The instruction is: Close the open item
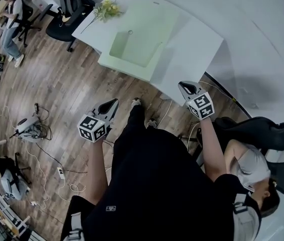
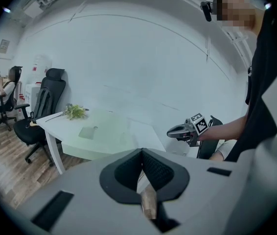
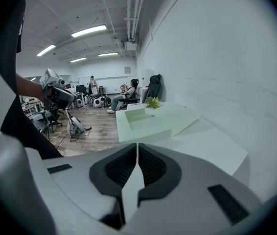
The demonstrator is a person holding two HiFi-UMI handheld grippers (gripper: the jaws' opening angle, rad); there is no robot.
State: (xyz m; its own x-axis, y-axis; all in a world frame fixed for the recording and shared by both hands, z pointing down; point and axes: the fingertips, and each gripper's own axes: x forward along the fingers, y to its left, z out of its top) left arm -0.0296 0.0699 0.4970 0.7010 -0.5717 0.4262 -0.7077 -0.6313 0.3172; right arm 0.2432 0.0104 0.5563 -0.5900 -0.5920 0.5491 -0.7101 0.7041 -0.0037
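Wood floor [image 1: 56, 99], cables and gear strewn along its left side. White bench [image 1: 197, 49] set against the wall. The person with the rig stands facing it in dark clothes, back from its edge.

Pale green drawer [image 1: 132, 46] stands pulled out of the bench's front, open, ahead of both grippers and well apart from them.

Black office chair [image 1: 69, 9] at the bench's far end; a seated person [image 1: 11, 14] beyond it.

Left gripper [image 1: 113, 103] held over the floor, pointing towards the drawer; its fingers [image 2: 155, 170] clenched together, nothing between them.

Right gripper [image 1: 184, 87] near the bench's near corner, not touching it; its fingers [image 3: 150, 165] likewise clenched on nothing.

Sprig of yellow flowers [image 1: 107, 9] lies on the benchtop just beyond the drawer
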